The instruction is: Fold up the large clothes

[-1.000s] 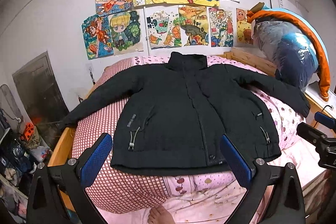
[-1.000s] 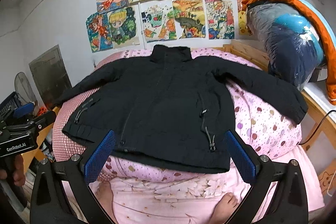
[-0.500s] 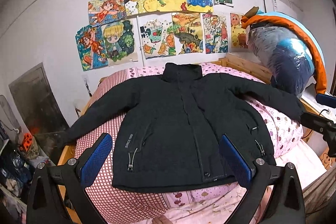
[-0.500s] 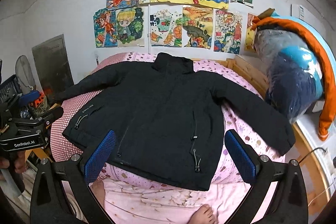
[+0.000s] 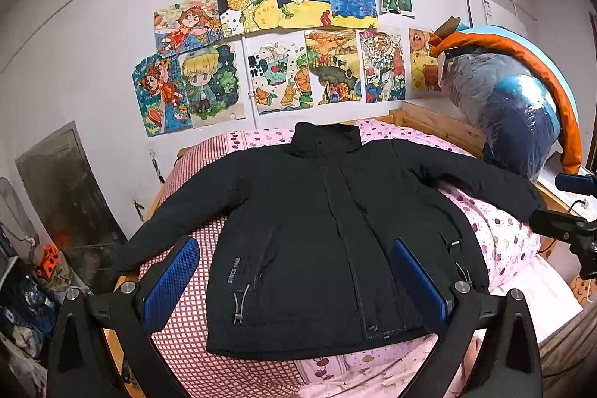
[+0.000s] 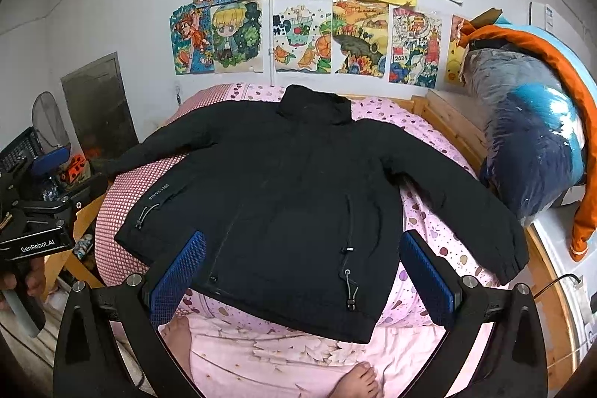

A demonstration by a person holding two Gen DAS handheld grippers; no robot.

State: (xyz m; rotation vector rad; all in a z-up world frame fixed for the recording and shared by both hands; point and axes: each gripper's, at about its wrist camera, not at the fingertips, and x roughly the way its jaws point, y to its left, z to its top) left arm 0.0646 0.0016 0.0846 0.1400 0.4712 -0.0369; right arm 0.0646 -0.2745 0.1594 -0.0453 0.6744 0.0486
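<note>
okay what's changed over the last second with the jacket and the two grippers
Both cameras have tilted up: more wall and less of the near bedding shows. Left gripper and right gripper remain open, holding nothing. The black jacket lies spread flat on the bed as before, sleeves out, untouched.

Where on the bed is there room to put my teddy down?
Bare pink sheet shows in front of the black jacket's hem, near the bare feet. A red-checked strip lies free beside its body. The bagged bedding crowds the far side.
</note>
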